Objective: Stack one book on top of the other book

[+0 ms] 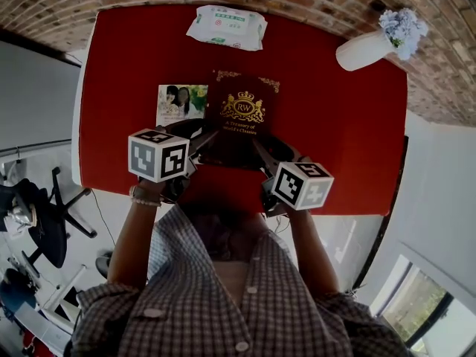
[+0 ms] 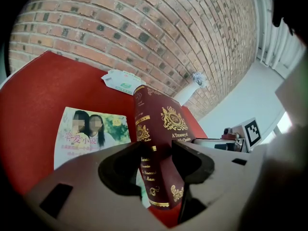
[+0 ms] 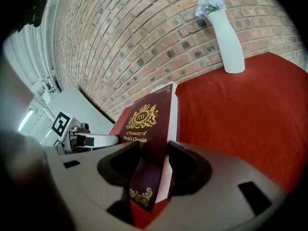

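A thick maroon book (image 1: 242, 114) with a gold crest is held tilted above the red table (image 1: 342, 140), its near edge raised. My left gripper (image 1: 208, 141) is shut on its near left corner, at the spine (image 2: 144, 143). My right gripper (image 1: 260, 149) is shut on its near right corner, at the page edge (image 3: 168, 143). In the gripper views the maroon book (image 2: 166, 124) (image 3: 147, 119) stands between the jaws of each. A thin book with a photo cover (image 1: 181, 103) (image 2: 91, 131) lies flat on the table, just left of the maroon one.
A pack of wet wipes (image 1: 227, 27) lies at the table's far edge. A white vase with pale flowers (image 1: 368, 47) (image 3: 228, 37) stands at the far right, against the brick wall. An office chair (image 1: 37, 214) stands on the floor to the left.
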`<act>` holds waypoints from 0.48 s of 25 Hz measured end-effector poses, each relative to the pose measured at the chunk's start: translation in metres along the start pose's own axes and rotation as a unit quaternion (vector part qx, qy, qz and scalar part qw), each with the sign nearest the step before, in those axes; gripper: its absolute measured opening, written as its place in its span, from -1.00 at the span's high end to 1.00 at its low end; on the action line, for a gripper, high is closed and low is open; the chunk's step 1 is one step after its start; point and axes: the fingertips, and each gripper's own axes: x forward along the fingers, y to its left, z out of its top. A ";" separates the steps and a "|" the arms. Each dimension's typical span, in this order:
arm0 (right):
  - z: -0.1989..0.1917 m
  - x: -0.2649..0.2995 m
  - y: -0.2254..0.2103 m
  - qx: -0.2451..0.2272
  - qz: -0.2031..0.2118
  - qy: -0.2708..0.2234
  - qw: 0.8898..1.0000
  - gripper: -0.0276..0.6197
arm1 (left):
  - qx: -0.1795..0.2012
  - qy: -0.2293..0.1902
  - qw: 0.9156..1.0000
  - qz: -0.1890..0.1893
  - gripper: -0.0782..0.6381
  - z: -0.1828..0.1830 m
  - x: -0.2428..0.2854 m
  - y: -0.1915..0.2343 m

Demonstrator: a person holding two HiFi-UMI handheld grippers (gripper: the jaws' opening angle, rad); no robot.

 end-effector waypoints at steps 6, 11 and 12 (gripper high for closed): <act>0.002 0.010 0.021 -0.013 0.008 0.005 1.000 0.32 | -0.011 -0.013 1.000 0.007 0.20 0.002 -0.019 0.012; -0.001 0.021 0.037 -0.015 0.012 0.011 1.000 0.32 | -0.015 -0.014 1.000 0.012 0.20 0.002 -0.035 0.026; -0.002 0.023 0.040 -0.016 0.012 0.013 1.000 0.32 | -0.016 -0.013 1.000 0.013 0.20 0.001 -0.037 0.028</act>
